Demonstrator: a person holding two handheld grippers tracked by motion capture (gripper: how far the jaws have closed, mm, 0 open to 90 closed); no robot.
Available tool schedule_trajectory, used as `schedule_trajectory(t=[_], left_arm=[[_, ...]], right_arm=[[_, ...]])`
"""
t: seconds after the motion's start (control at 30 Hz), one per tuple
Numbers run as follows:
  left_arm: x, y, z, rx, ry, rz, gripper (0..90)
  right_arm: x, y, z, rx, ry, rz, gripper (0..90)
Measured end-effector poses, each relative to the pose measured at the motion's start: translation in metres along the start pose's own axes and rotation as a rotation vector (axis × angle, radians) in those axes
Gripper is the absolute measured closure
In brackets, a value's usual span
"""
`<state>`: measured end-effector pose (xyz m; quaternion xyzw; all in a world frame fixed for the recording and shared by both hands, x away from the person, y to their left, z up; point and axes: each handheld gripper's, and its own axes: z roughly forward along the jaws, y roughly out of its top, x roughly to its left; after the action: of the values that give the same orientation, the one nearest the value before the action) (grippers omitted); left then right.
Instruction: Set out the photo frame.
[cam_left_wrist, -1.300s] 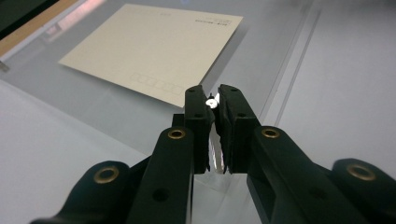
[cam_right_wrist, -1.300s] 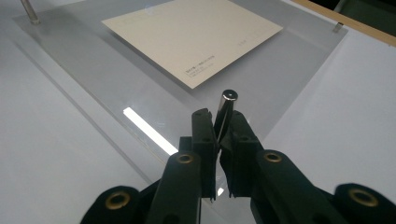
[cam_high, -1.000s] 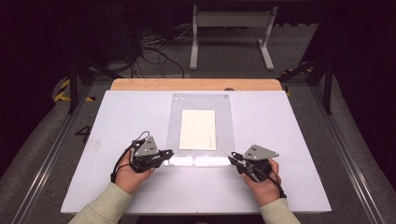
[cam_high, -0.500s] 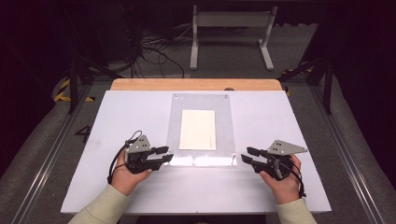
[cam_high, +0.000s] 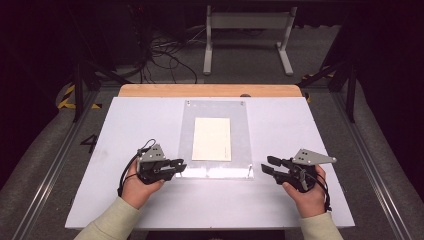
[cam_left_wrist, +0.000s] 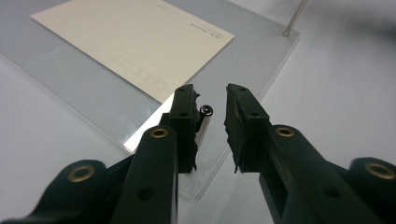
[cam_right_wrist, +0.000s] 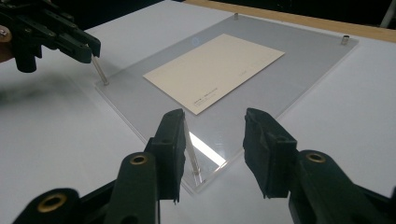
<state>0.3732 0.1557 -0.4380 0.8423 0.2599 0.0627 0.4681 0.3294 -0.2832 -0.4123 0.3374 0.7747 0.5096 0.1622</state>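
Two grippers sit near the front edge of the white table (cam_high: 125, 125), one at each near corner of a clear acrylic sheet (cam_high: 245, 130) that lies flat in the middle of the table. A cream card (cam_high: 211, 138) rests centred on or under that sheet; which, I cannot tell. Thin metal pins stand at the sheet's corners.

At the left, the left gripper (cam_high: 176, 165) lies level in the person's left hand (cam_high: 135, 185), pointing right at the sheet's near left corner. In the left gripper view its jaws are parted by a narrow gap, having just been closing, and the near left pin (cam_left_wrist: 206, 111) stands in that gap close against one jaw. Whether the pads press on it I cannot tell; the gap beside it is clear.

At the right, the right gripper (cam_high: 268, 166) is held in the right hand (cam_high: 307, 195), pointing left, just short of the sheet's near right corner. Its jaws stand moderately apart and hold nothing. In the right gripper view the near right pin (cam_right_wrist: 192, 156) rises just in front of one jaw, from the sheet's corner.
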Motion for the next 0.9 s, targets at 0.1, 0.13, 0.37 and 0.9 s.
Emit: schedule_trajectory(t=[0.1, 0.13, 0.37, 0.9], left_arm=[[0.0008, 0.0011, 0.0014, 0.015, 0.020, 0.032, 83.2], [-0.0019, 0.0024, 0.0017, 0.025, 0.040, 0.071, 84.1], [-0.0058, 0.0019, 0.0027, 0.034, 0.067, 0.120, 85.5], [-0.0064, -0.0047, 0.0036, -0.002, 0.057, 0.203, 85.8]], right_arm=[[-0.0002, -0.0001, -0.0003, -0.006, 0.003, 0.002, 59.7], [-0.0002, -0.0001, -0.0003, -0.007, 0.003, 0.002, 59.9], [-0.0001, 0.0010, -0.0016, -0.016, 0.005, 0.000, 60.8], [0.0014, 0.0042, 0.0011, -0.025, 0.023, -0.007, 61.4]])
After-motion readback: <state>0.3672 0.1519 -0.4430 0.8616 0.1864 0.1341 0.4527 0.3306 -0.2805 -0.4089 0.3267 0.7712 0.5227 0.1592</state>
